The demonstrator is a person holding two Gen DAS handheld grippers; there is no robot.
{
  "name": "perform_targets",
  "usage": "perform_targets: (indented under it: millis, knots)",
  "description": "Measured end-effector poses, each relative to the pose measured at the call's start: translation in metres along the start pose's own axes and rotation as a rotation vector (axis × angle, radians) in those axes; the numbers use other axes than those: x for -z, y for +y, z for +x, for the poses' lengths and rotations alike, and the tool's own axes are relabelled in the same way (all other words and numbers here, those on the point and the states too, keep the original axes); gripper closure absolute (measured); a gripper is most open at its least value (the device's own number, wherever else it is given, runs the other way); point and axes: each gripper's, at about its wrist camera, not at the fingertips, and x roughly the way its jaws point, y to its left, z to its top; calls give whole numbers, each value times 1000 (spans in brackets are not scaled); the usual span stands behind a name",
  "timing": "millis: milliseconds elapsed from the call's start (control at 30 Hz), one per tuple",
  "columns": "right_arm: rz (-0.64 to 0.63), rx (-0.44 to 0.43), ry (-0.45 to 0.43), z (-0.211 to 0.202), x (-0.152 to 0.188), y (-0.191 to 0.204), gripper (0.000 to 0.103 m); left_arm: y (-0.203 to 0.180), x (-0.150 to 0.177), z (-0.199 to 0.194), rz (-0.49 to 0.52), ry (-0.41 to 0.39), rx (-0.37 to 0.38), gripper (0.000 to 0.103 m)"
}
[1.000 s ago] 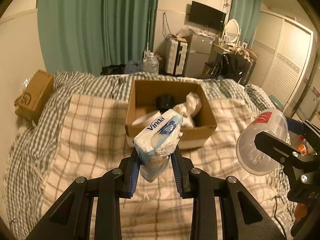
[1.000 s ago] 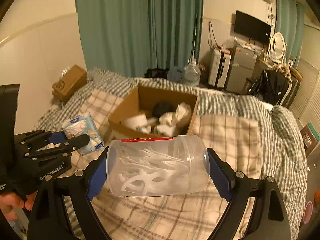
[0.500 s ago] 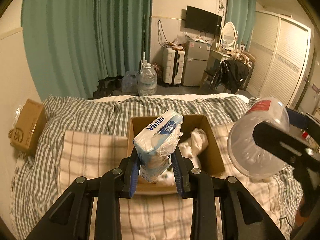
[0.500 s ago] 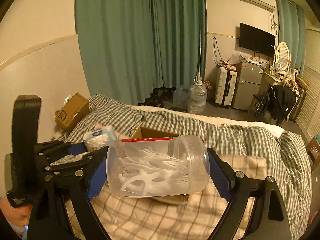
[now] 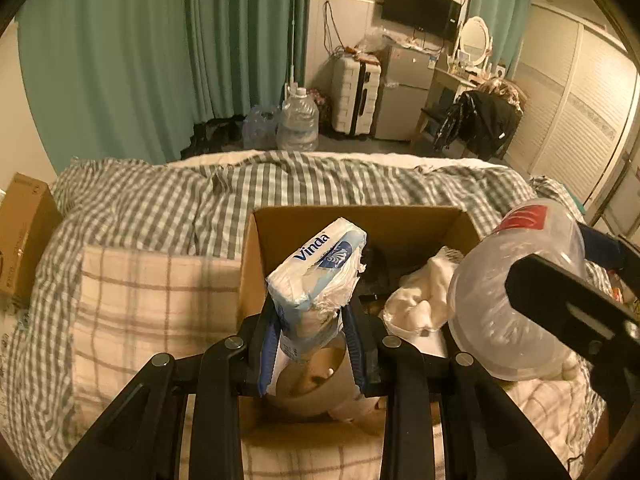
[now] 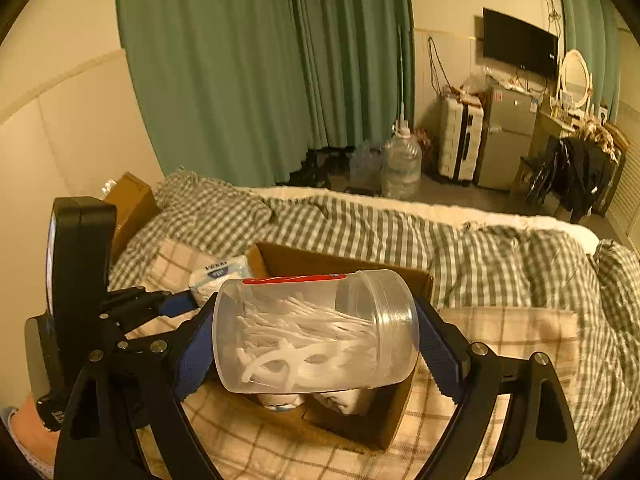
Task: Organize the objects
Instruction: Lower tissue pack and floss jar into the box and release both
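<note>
So both grippers had something clamped at this point. The left gripper (image 5: 311,344) was squeezing a pack of Vinda tissues (image 5: 316,276) between its blue pads, with the pack sticking up and tilted a bit to the right, hanging over the near left part of the open cardboard box (image 5: 256,264). The right gripper (image 6: 316,344) was closed on a clear plastic jar (image 6: 316,332) lying sideways between its fingers, one pad on the bottom end and one on the lid end, red label strip on top. Inside the jar were white floss picks (image 6: 304,340) all piled together. The jar was held above the near edge of the box, and from the left camera it showed up to the right of the tissues, over the box's right side. The box itself sat on a beige plaid blanket (image 5: 152,300) on the bed, with a grey checked duvet (image 5: 168,200) bunched behind it. Some white crumpled stuff (image 5: 420,296) and something dark were already in the box, couldn't tell what exactly. Green curtains (image 6: 248,72) and a big water bottle (image 6: 401,168) were in the background.
</note>
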Motion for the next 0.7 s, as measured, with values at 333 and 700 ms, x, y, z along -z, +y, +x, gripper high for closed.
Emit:
perform_targets:
  millis: [333, 700]
  knots:
    - [54, 23, 28, 47, 2, -22, 13, -2, 0, 33, 31, 18, 3, 72]
    - [115, 28, -35, 28, -6, -36, 0, -2, -4, 15, 1, -50, 3, 17]
